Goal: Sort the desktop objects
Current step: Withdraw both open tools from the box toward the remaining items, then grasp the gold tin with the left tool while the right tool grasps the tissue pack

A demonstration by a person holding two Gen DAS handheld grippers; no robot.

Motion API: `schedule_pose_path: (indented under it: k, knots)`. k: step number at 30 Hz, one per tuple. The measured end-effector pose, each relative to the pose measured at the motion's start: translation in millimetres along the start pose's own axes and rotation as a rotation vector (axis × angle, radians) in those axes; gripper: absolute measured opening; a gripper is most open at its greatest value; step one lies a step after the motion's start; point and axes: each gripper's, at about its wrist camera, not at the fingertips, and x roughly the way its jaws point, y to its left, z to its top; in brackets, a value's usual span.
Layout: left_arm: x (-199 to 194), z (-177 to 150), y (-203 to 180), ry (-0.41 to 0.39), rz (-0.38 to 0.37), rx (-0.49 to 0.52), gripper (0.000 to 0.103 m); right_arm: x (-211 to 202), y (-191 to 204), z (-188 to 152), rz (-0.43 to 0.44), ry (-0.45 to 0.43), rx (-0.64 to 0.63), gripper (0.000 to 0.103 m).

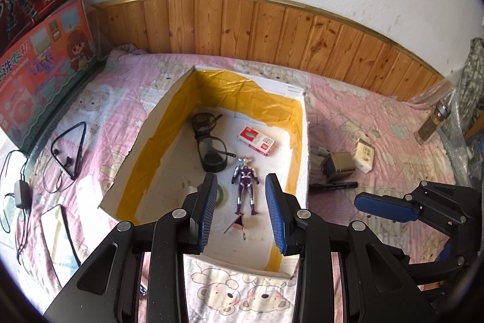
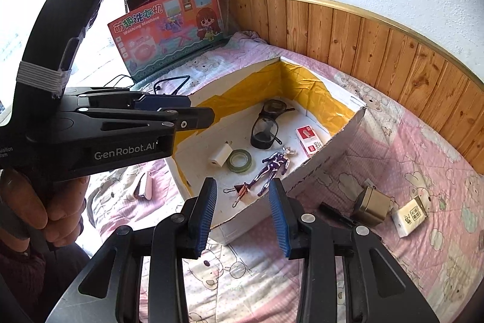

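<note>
A white box with yellow tape lining (image 1: 169, 117) (image 2: 341, 144) lies on the quilt. Inside it are black glasses (image 1: 208, 141) (image 2: 266, 126), a red and white small box (image 1: 257, 140) (image 2: 308, 140), a purple figure (image 1: 245, 183) (image 2: 273, 167), a binder clip (image 1: 237, 224) (image 2: 241, 191), a green tape roll (image 2: 240, 161) and a white adapter (image 2: 220, 157). My left gripper (image 1: 243, 214) is open and empty above the box's near end. My right gripper (image 2: 243, 215) is open and empty over the box's near edge.
On the quilt right of the box lie a brass cube (image 1: 337, 167) (image 2: 372, 206), a cream packet (image 1: 366, 155) (image 2: 410, 215), a black pen (image 1: 332, 186) and a bottle (image 1: 432, 123). Left of the box are neckband earphones (image 1: 68, 150), a charger (image 1: 21, 192) and toy boxes (image 2: 169, 29).
</note>
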Motion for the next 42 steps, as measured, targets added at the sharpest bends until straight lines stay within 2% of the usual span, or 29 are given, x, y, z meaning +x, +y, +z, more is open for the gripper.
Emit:
schedule_pose_path:
  k: [8,16,22,26,30,34,39,42]
  knots:
    - [-2.6,1.9,-45.4,-0.058,-0.158,-0.002,0.035,-38.8,-50.1,-5.9,-0.007,-0.071,0.094,0.039]
    - [25.6,-2.5,-108.9,-0.015,-0.230,0.090,0.039,-55.5,-124.9,-21.3,-0.062,-0.095,0.241,0.044]
    - [66.9,-16.1,-144.8,0.057,-0.216,0.162,0.044,-34.5,-186.2,-42.4,-0.134,-0.029,0.358,0.045]
    - [101.3,-22.8,-155.5,0.102,-0.193,0.190,0.044,-7.9,-223.5,-61.8,-0.186,0.043,0.419,0.055]
    - [136.8,-24.1,-158.0,0.147,-0.203,0.158,0.044,20.4,-251.5,-80.1,-0.229,0.116,0.450,0.060]
    - [161.3,-16.4,-160.4,0.171,-0.243,0.101,0.047,38.6,-275.3,-96.5,-0.179,0.143,0.554,0.061]
    - [184.7,-5.1,-169.3,0.164,-0.213,0.058,0.050,52.0,-305.4,-105.3,-0.106,0.119,0.705,0.069]
    - [201.1,-4.3,-172.9,0.183,-0.206,0.029,0.051,62.9,-320.0,-104.3,-0.104,0.111,0.806,0.075]
